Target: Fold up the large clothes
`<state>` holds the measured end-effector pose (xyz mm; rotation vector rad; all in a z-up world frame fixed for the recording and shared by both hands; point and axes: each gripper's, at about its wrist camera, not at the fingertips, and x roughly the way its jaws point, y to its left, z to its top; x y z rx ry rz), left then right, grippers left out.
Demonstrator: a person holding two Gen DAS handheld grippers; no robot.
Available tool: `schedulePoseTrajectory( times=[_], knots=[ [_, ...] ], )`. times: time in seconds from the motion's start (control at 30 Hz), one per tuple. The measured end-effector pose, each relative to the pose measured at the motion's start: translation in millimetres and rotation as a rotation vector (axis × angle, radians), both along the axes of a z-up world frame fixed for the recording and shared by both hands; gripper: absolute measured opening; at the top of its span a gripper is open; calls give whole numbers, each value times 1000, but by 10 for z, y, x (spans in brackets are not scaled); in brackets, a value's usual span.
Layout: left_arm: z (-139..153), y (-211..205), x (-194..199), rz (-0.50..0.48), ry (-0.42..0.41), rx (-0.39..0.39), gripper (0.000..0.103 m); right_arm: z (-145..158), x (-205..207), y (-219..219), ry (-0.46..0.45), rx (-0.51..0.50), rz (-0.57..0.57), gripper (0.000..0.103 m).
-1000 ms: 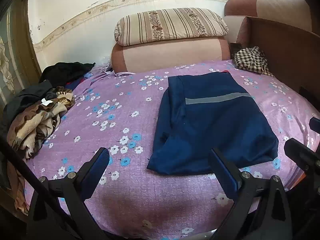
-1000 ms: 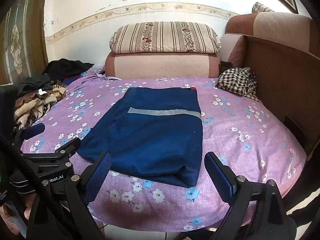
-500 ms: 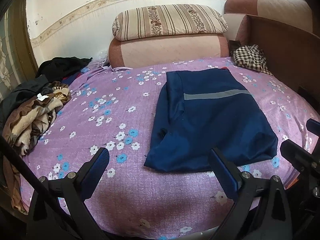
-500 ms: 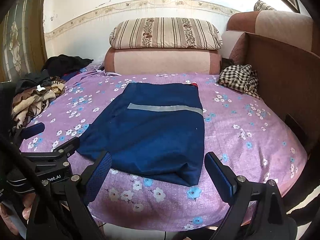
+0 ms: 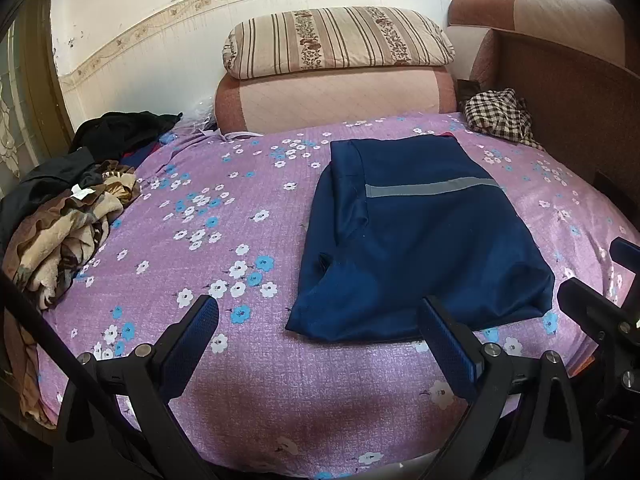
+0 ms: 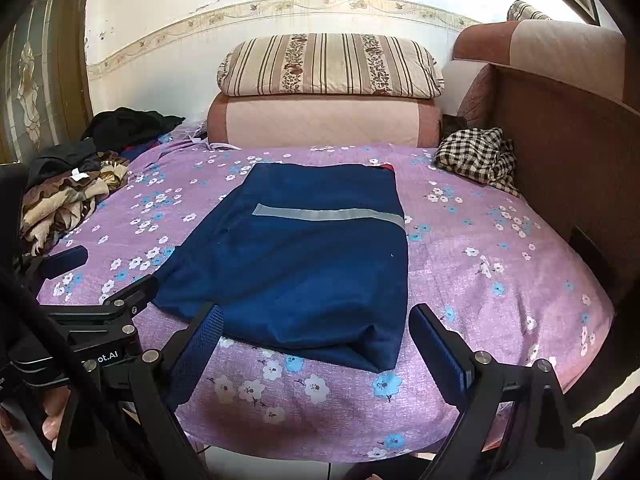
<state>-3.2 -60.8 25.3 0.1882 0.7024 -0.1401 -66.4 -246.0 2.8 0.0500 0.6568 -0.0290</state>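
A navy blue garment [image 5: 416, 236] with a grey stripe lies folded flat on the purple flowered bedspread [image 5: 208, 240]; in the right wrist view the same garment [image 6: 308, 256] fills the middle of the bed. My left gripper [image 5: 318, 332] hovers open above the bed's front edge, its right finger over the garment's near left corner. My right gripper [image 6: 314, 340] is open too, straddling the garment's near edge without touching it. The left gripper also shows at the left edge of the right wrist view [image 6: 112, 276].
A pile of brown and black clothes [image 5: 68, 216] lies at the bed's left edge. A checked cloth [image 5: 500, 116] sits at the back right by the wooden headboard [image 5: 568, 120]. Striped pillow [image 5: 336, 40] on a pink quilt stands at the back.
Both grippers have drifted slightly forward and lower toward the bed. The garment has not moved, and both grippers stay open.
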Motion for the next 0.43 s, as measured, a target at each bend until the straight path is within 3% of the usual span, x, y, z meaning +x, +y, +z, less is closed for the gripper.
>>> schedulePoseTrajectory(
  times=[0.43],
  knots=[
    [51, 54, -17, 10, 4, -15, 99, 9, -31, -13, -9, 1, -4, 97]
  ],
)
